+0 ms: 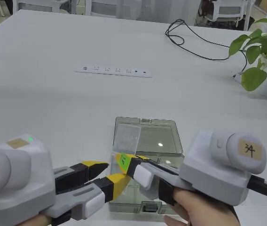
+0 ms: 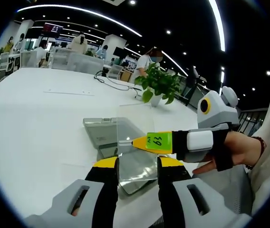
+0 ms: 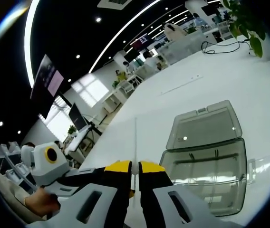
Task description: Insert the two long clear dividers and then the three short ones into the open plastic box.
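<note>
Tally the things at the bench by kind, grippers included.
grippers: 2 (left gripper, right gripper)
clear divider, held in the right gripper: 1
open plastic box: 1
power strip: 1
black cable: 1
potted plant: 1
Total: 7

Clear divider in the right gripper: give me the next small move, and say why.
Probably bring it over the open box and ease it down, upright. The right gripper is shut on the clear divider, which stands on edge and is not yet in the box. The left gripper is open close by, free to steady the sheet.
</note>
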Demonstrator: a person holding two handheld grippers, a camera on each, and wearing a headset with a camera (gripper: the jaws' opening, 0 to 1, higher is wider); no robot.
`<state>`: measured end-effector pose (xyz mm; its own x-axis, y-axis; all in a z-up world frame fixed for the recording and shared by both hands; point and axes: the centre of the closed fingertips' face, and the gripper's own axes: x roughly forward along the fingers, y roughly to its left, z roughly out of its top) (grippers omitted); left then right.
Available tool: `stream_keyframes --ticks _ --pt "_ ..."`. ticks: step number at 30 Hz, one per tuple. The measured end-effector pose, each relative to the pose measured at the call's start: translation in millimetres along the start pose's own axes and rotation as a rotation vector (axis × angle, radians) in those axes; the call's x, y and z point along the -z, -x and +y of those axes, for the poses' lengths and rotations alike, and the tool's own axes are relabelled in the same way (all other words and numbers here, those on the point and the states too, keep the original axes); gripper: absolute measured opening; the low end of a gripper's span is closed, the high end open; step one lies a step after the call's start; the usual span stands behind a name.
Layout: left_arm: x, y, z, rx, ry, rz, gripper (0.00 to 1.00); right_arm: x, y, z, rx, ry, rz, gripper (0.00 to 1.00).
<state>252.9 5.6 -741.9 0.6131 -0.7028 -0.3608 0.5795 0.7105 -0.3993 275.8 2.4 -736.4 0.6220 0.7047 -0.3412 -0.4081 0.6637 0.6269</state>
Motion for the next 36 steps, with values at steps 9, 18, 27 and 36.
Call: stream_keyframes --ticks 9,18,27,36 --pt "-0.7 -1.0 -2.1 0.015 0.011 -0.002 0.31 -1.0 1.1 -1.3 0.0 -0.012 0.005 0.07" --pt "-3.6 3.4 -7.7 0.046 -0.176 0.008 0.51 -6.3 4.8 -10.1 0.032 -0.026 0.032 0.06" --pt "5.6 5.0 -7.0 0.032 -0.325 0.039 0.71 -14.1 14.9 -30.8 0.119 -0.076 0.132 0.06" --pt "9.9 3.8 -8.0 0.034 -0.376 0.044 0.81 -15.9 30.7 -45.1 0.188 -0.088 0.246 0.06"
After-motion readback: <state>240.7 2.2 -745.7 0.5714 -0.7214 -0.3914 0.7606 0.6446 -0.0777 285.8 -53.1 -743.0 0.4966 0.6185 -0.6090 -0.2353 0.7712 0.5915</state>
